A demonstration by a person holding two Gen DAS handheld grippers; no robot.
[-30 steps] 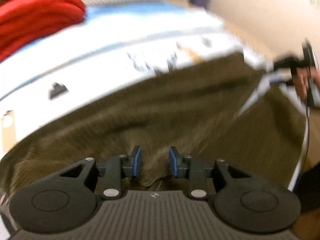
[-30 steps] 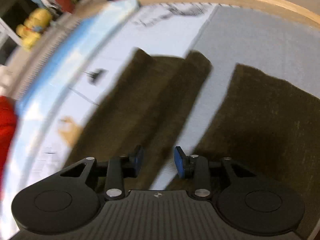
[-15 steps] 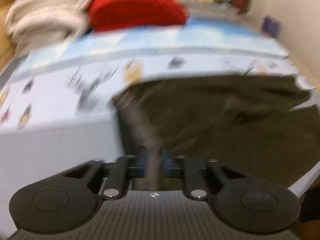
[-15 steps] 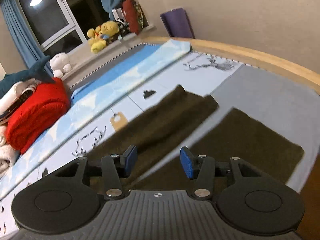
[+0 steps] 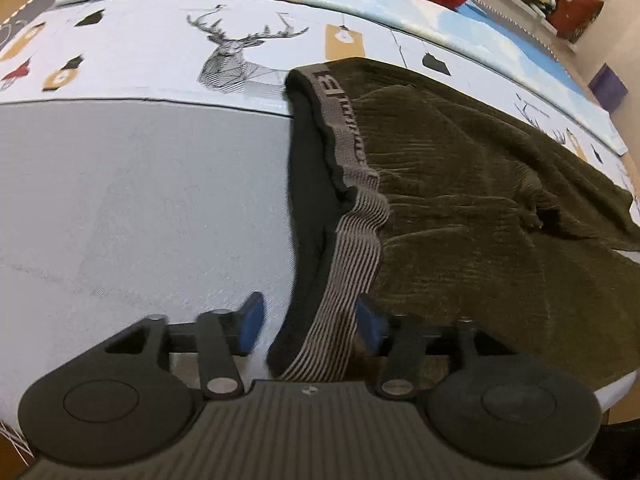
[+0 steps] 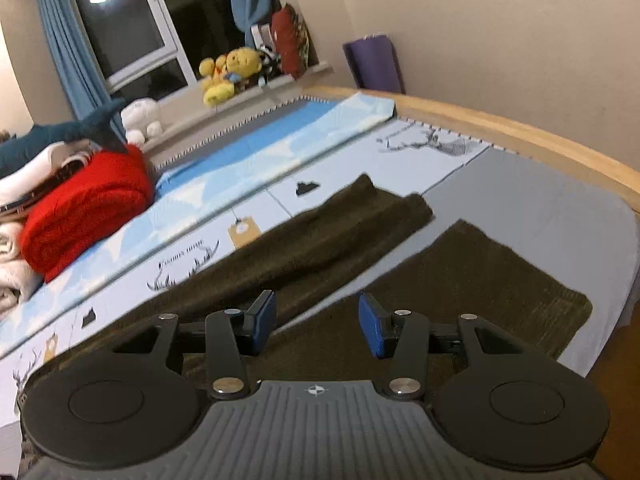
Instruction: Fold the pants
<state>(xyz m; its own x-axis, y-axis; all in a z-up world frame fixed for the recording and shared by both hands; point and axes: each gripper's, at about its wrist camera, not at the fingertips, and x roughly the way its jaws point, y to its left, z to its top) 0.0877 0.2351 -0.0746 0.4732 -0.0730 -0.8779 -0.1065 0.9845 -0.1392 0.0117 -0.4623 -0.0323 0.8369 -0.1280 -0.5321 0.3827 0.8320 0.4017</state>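
Observation:
Dark olive pants (image 5: pixel 460 184) lie spread on the bed, waist end towards me in the left wrist view. Their grey striped waistband (image 5: pixel 352 240) runs between the jaws of my left gripper (image 5: pixel 310 322), which is open, its blue pads apart on either side of the band. In the right wrist view the two legs (image 6: pixel 320 240) (image 6: pixel 480 280) lie flat and apart. My right gripper (image 6: pixel 316 326) is open and empty above the crotch area.
The bed has a grey sheet (image 5: pixel 140 200) and a deer-print cover (image 5: pixel 240 48). A red blanket (image 6: pixel 84 208) and folded linens lie at the far side. A wooden bed edge (image 6: pixel 520 132) runs along the right. Plush toys (image 6: pixel 228 72) sit on the windowsill.
My left gripper swung left along the pants to the waistband and opened wide around it. My right gripper lifted and tilted up, opening a little wider.

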